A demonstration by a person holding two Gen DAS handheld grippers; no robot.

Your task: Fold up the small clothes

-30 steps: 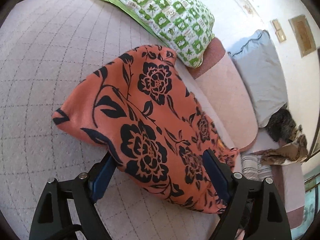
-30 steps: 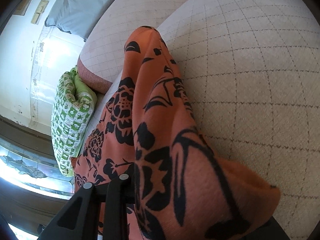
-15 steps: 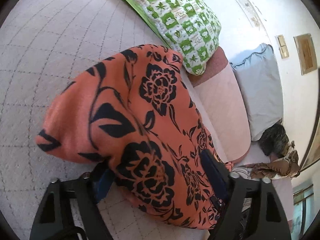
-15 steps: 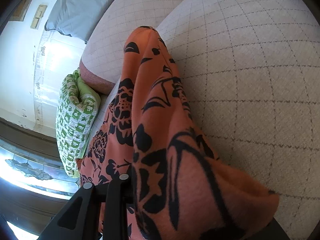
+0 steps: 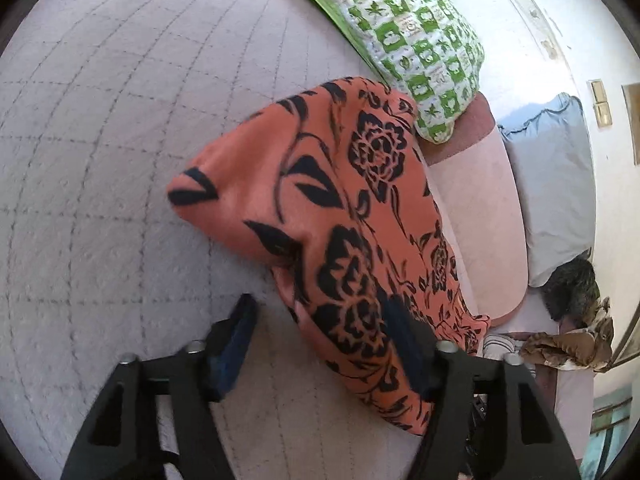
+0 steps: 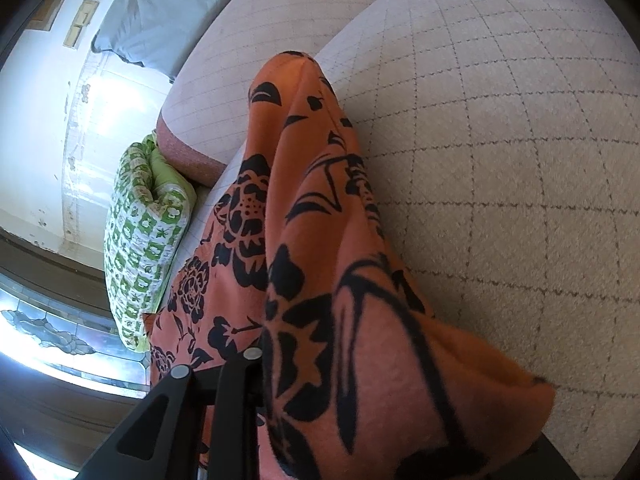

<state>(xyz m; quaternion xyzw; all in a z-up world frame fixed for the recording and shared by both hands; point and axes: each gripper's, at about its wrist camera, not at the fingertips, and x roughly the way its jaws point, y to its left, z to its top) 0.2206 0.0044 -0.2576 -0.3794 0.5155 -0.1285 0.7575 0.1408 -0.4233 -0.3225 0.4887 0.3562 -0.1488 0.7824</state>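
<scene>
An orange garment with black flowers (image 5: 340, 208) lies partly raised off the quilted pale bedcover (image 5: 120, 120). My left gripper (image 5: 320, 316) stands over the garment's near end with its jaws wide. Its left finger (image 5: 240, 332) is bare above the cover, and its right finger (image 5: 404, 332) is against the cloth. In the right wrist view the garment (image 6: 320, 280) drapes over my right gripper (image 6: 320, 380), whose jaws are closing on the fabric. Only that gripper's left finger (image 6: 244, 364) shows; the cloth hides the other.
A green-and-white patterned pillow (image 5: 408, 36) lies just beyond the garment, touching its far corner. Beside it are a pink bolster (image 5: 476, 216), a grey-blue pillow (image 5: 556, 188) and a heap of dark and brown clothes (image 5: 576, 316). A wall and a window (image 6: 48, 320) border the bed.
My left gripper has rolled, and its left finger has come out from under the cloth. The garment has bunched up and shifted right in that view. The right wrist view is nearly unchanged.
</scene>
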